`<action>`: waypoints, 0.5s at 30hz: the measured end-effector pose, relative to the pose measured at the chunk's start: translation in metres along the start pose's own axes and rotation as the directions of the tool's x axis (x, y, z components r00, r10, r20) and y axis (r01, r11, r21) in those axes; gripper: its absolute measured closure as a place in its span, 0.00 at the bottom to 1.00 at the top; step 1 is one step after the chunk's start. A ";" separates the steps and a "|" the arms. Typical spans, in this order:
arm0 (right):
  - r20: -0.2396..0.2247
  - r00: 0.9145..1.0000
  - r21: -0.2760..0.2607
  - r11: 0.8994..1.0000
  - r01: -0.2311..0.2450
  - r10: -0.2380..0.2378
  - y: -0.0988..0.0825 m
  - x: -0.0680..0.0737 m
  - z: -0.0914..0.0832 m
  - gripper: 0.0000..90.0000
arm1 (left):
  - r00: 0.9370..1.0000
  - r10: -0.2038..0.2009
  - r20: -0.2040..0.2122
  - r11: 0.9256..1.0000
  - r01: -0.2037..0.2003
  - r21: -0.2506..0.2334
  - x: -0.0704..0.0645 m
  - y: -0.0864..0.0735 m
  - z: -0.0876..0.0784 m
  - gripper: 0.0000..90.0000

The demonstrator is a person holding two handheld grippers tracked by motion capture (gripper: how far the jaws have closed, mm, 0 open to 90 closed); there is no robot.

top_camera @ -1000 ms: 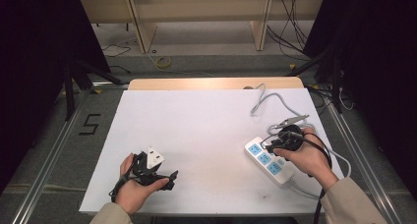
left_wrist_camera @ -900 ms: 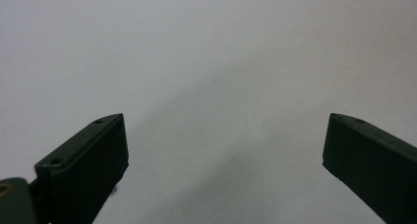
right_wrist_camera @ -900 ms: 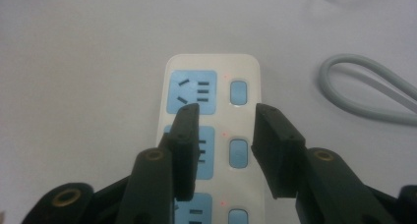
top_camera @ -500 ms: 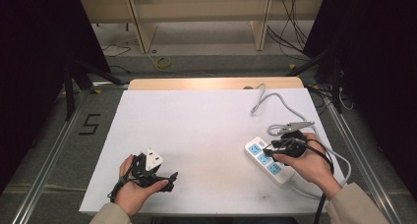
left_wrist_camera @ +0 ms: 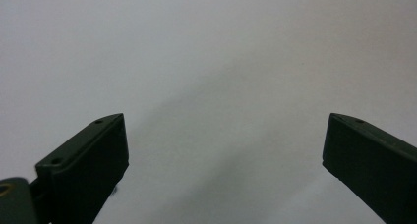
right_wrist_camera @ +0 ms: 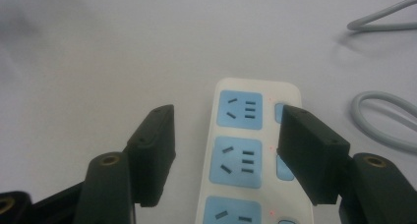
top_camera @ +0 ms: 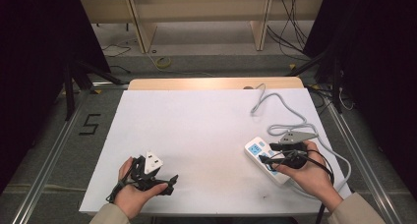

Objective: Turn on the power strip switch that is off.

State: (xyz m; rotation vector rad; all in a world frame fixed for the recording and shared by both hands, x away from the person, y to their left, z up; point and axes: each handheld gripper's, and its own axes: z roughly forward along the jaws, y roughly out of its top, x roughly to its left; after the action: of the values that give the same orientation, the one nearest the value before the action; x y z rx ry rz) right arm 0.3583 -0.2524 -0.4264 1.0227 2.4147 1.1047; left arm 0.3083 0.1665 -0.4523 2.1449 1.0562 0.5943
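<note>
The right gripper (right_wrist_camera: pixel 223 155), released, straddles the power strip (right_wrist_camera: pixel 246 150); centre both jaws before clenching. The left gripper (left_wrist_camera: pixel 223 165), released, rests on the worktop (top_camera: pixel 196 130).

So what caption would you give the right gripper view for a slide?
Open right gripper poised over a white power strip with blue sockets, grey cable alongside.

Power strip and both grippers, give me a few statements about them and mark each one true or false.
1. The right gripper hangs over the power strip with its jaws apart. True.
2. The left gripper is clamped on a plug. False: its jaws are wide apart over bare white table.
3. The power strip has blue socket faces. True.
4. The strip's grey cable runs toward the person's left hand. False: it curls toward the table's far edge.
</note>
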 end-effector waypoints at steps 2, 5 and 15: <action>-0.005 1.000 -0.007 1.000 -0.001 0.001 -0.003 0.001 -0.002 0.42 | 1.000 0.007 0.004 1.000 -0.007 0.002 -0.001 0.000 -0.001 0.03; -0.005 1.000 -0.022 1.000 0.001 -0.001 -0.008 0.002 -0.005 0.41 | 1.000 0.004 0.008 1.000 -0.004 -0.001 -0.002 -0.001 -0.002 0.03; -0.019 1.000 -0.082 0.997 0.006 -0.008 -0.027 0.002 -0.014 0.37 | 1.000 0.011 0.019 1.000 -0.011 0.001 -0.006 -0.003 -0.005 0.03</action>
State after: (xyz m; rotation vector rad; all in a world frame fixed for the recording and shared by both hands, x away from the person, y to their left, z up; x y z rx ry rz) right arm 0.3363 -0.2704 -0.4367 0.9807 2.3649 1.2060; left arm 0.3000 0.1647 -0.4518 2.1548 1.0357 0.5771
